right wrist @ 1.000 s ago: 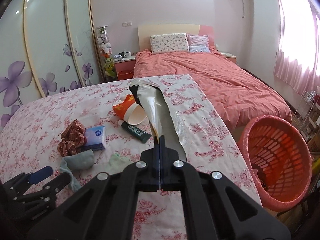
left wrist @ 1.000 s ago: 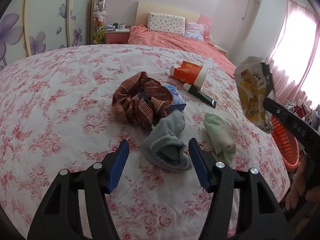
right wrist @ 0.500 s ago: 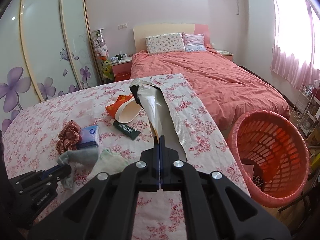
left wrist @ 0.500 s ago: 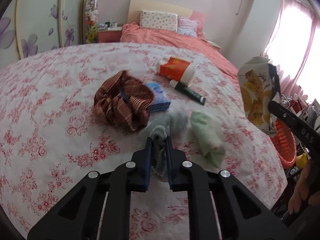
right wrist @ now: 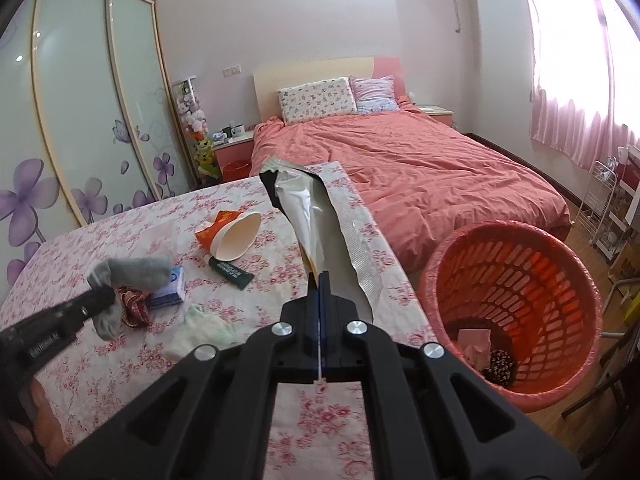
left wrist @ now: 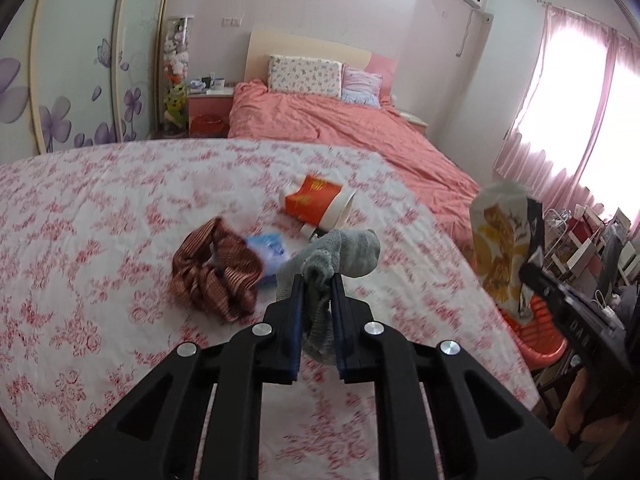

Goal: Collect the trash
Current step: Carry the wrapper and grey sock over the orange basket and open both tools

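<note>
The left gripper (left wrist: pixel 316 280) is squeezing a gray sock (left wrist: pixel 340 256) and holding it up above the flowery table cover (left wrist: pixel 100 240). The sock is soft, floppy and light, so pinching a bunched bit looks like enough. The right gripper (right wrist: pixel 322 280) is pinching the thin edge of a shiny, crinkly snack bag (right wrist: pixel 316 216) near the red basket (right wrist: pixel 520 280). The bag looks light and slippery.

Pink walls; bed (right wrist: pixel 420 168) with coral duvet and two pillows (right wrist: pixel 318 98); floral wardrobe doors (right wrist: pixel 92 120); bright window behind pink curtains (right wrist: pixel 580 60); wood floor (right wrist: pixel 576 216).
</note>
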